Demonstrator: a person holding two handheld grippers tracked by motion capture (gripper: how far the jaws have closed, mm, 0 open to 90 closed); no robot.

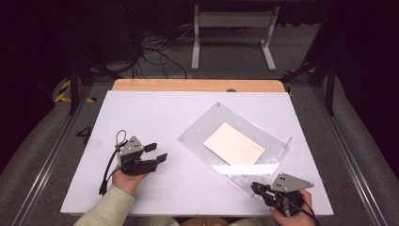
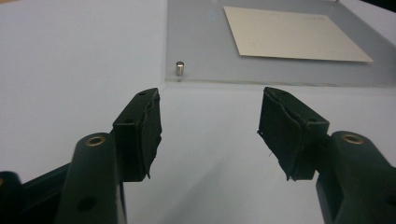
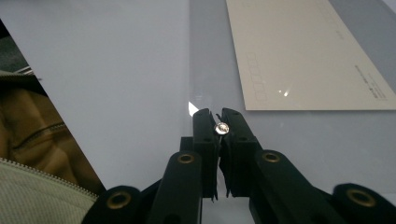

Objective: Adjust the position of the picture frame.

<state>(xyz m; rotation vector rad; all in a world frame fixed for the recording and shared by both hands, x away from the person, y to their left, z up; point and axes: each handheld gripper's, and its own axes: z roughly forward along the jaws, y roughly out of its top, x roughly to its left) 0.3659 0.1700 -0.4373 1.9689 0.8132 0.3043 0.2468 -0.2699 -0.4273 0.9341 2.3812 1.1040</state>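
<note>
While the right gripper [image 3: 220, 122] has its jaws pinched tight on a small metal pin [image 3: 221, 127] at the near corner of the clear acrylic frame [image 1: 263, 172], the job looks approx. half begun at best: this pin sits right between the tips, head up, and whether it is already free of the panel or not I can't tell. Left gripper [image 2: 210, 126] is approx. half open w/ nothing between the pads; a second, upright pin [image 2: 180, 68] stands just ahead of its left jaw, at the frame's next corner, and the jaws are lined up toward that edge but well short of it. Judging by this, the work in hand is pulling the corner pins so the card [image 1: 234, 143] sandwiched in the frame can be got at; the card lies ahead of both jaw pairs, flat under the clear sheet. Count, as far as visible: 1 frame, 1 card, 2 grippers. Pins: 1 in the right jaws, 1 ahead of the left jaws, 1 at the far corner [image 1: 218, 105], plus a thin rod-like piece [image 1: 284, 146] at the right-hand corner, lying loose or tilted, can't tell which. So approx. 1 pin in hand, 2–3 left.
</note>
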